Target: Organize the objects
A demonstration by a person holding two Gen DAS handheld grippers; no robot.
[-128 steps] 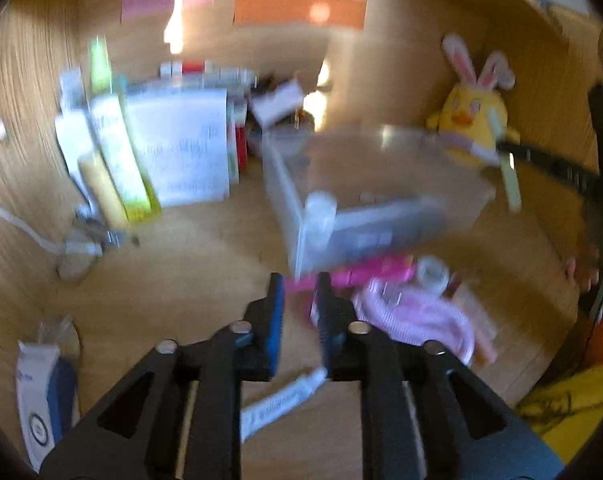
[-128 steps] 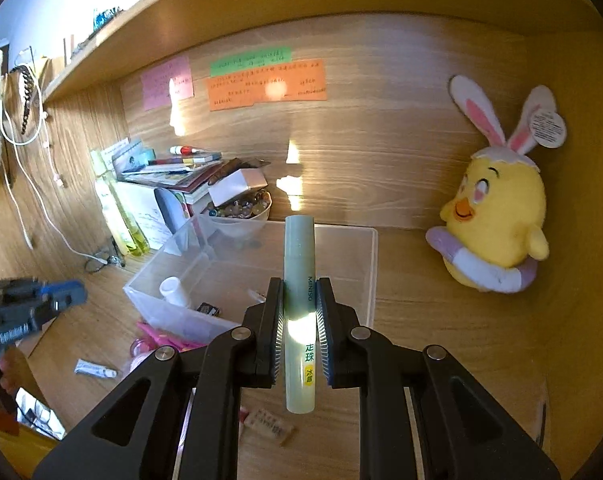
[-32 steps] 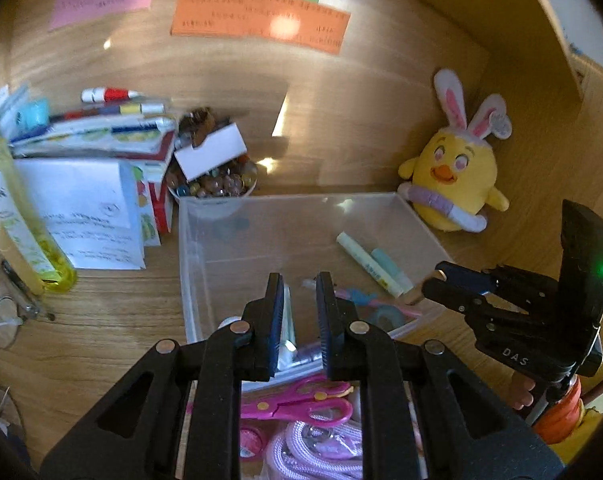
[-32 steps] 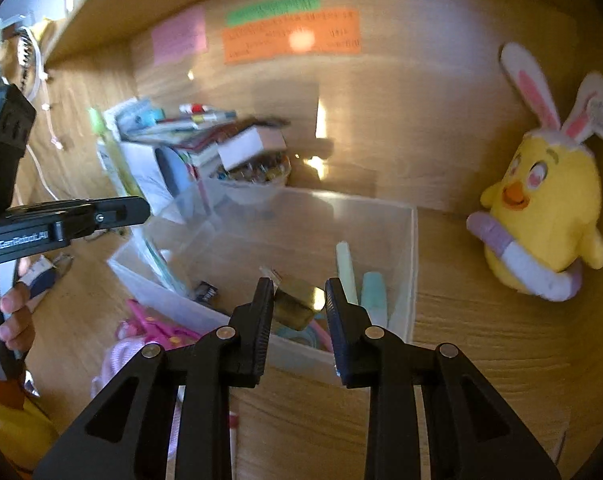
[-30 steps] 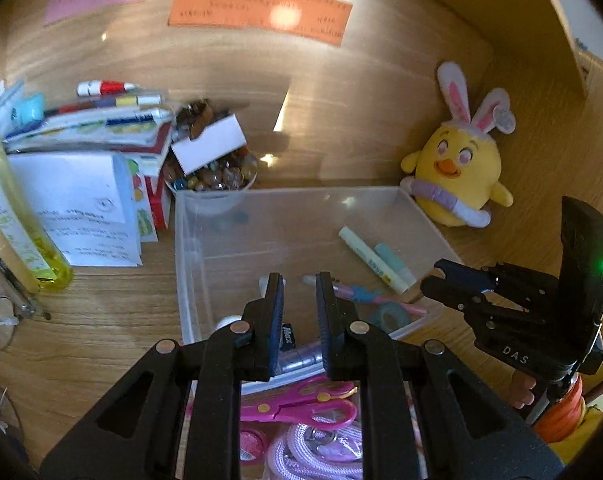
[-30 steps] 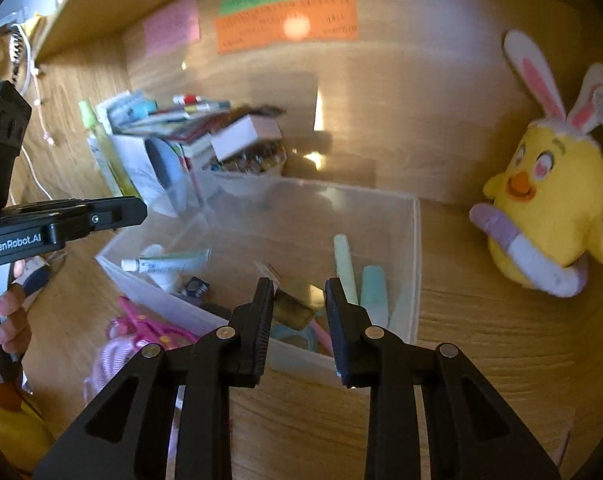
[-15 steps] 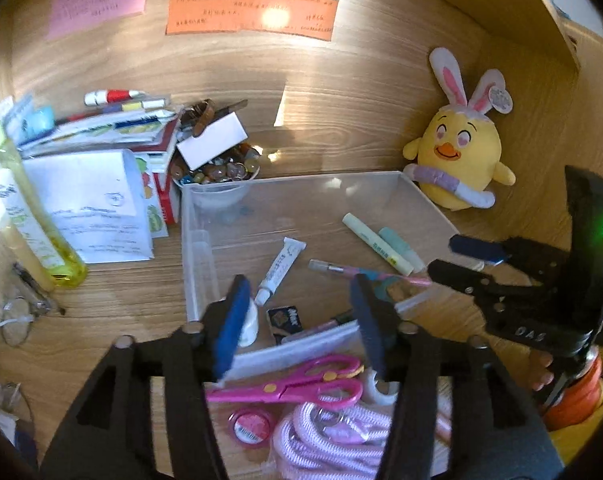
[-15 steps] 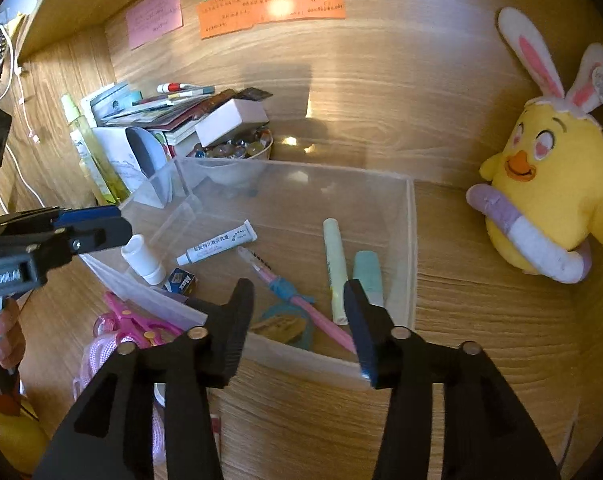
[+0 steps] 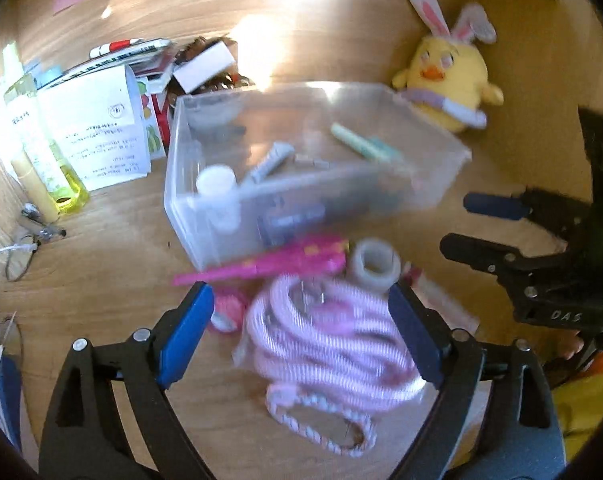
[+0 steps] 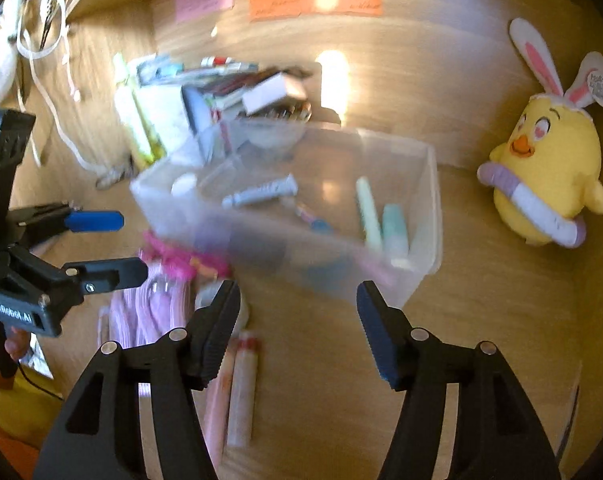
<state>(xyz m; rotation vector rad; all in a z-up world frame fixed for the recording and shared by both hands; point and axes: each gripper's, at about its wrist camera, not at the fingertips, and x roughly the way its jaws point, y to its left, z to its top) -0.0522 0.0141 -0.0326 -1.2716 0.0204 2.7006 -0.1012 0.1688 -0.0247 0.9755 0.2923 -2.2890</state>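
Observation:
A clear plastic bin (image 9: 189,200) (image 10: 425,184) on the wooden desk holds a white tube (image 9: 267,164) (image 10: 261,194), green markers (image 9: 361,146) (image 10: 369,212) and small items. In front of it lie pink scissors (image 9: 269,264), a tape roll (image 9: 375,266), a coiled pink rope (image 9: 325,344) (image 10: 141,312) and a pale stick (image 10: 241,388). My left gripper (image 9: 301,340) is open, its jaws either side of the rope. My right gripper (image 10: 297,324) is open and empty before the bin's front wall.
A yellow bunny-eared chick plush (image 9: 449,76) (image 10: 541,168) sits at the right by the back wall. Books and papers (image 9: 101,128), a yellow bottle (image 9: 41,148) and a bowl of beads (image 10: 285,108) stand at the left. Cables (image 9: 17,248) lie at the far left.
Both grippers opened, leaving the white tube and a small item in the bin, then pulled back from it. My left gripper now hangs low over the pink rope.

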